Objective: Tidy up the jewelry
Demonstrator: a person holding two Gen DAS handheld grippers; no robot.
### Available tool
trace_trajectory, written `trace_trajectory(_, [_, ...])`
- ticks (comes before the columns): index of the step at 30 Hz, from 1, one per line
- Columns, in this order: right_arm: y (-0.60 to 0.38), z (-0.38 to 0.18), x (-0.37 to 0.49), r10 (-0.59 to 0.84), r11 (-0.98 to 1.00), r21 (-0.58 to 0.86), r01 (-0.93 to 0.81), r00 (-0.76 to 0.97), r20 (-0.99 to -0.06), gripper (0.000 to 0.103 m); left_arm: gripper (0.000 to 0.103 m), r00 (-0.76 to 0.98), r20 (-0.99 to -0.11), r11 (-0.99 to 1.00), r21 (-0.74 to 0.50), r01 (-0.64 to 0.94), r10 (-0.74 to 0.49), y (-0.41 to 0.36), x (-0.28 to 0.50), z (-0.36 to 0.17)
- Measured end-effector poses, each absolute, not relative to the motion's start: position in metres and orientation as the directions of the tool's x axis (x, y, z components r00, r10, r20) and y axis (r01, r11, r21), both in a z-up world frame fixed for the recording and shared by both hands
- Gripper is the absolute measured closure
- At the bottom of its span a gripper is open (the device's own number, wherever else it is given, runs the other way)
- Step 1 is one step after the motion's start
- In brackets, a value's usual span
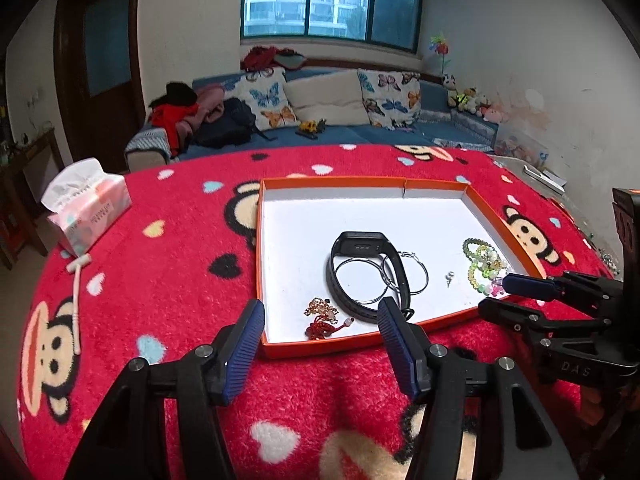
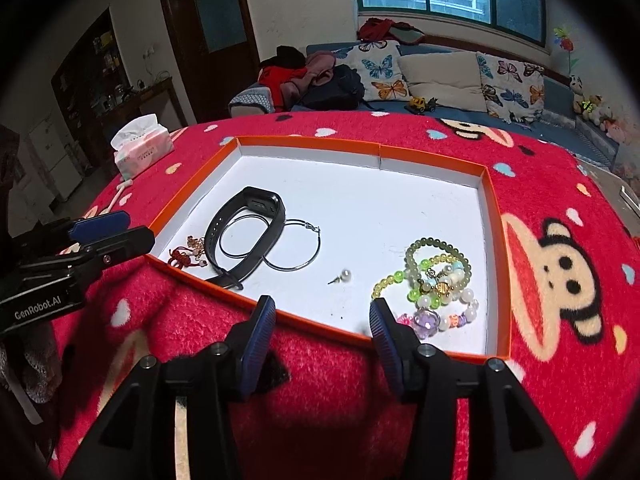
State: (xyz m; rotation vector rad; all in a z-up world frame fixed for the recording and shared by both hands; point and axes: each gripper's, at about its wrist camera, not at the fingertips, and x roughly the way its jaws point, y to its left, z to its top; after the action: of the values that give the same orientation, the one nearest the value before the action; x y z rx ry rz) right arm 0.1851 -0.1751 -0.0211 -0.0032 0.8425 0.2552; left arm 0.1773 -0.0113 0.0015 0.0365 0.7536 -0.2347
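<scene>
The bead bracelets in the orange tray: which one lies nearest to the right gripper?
The bracelet with the purple flower charm, beside the right gripper; the green and yellow ones lie behind it.

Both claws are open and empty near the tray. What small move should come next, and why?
Probably lower the right claw onto the beaded bracelets and close on one. They lie tangled in a heap at the near right corner of the orange tray, just ahead of its open jaws. The left claw faces the black watch band and hoop earrings, which overlap.
</scene>
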Motion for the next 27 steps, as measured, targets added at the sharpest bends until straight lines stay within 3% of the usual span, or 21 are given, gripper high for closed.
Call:
trace_trajectory(10, [-0.173, -0.024, 0.166, 0.174, 0.983, 0.077, -0.169, 0.696, -0.696, 0.047, 0.039, 0.771, -0.615, 0.981, -0.016, 0.195, -0.163, -0.011, 0.151, -0.012])
trace_trajectory(15, [-0.171, -0.024, 0.158, 0.14, 0.988, 0.049, -0.145, 0.725, -0.674, 0.047, 0.032, 0.808, -0.565, 0.983, -0.025, 0.182, -0.164, -0.007, 0.137, -0.016])
trace_trajectory(23, [-0.176, -0.03, 0.148, 0.124, 0.992, 0.059, -0.113, 0.74, -0.661, 0.044, 0.0, 0.839, -0.53, 0.988, 0.017, 0.155, -0.122, -0.009, 0.125, -0.013])
trace_trajectory(27, [-0.181, -0.03, 0.143, 0.131, 0.991, 0.082, -0.102, 0.742, -0.657, 0.044, 0.0, 0.839, -0.532, 0.987, 0.032, 0.16, -0.118, -0.011, 0.123, -0.013])
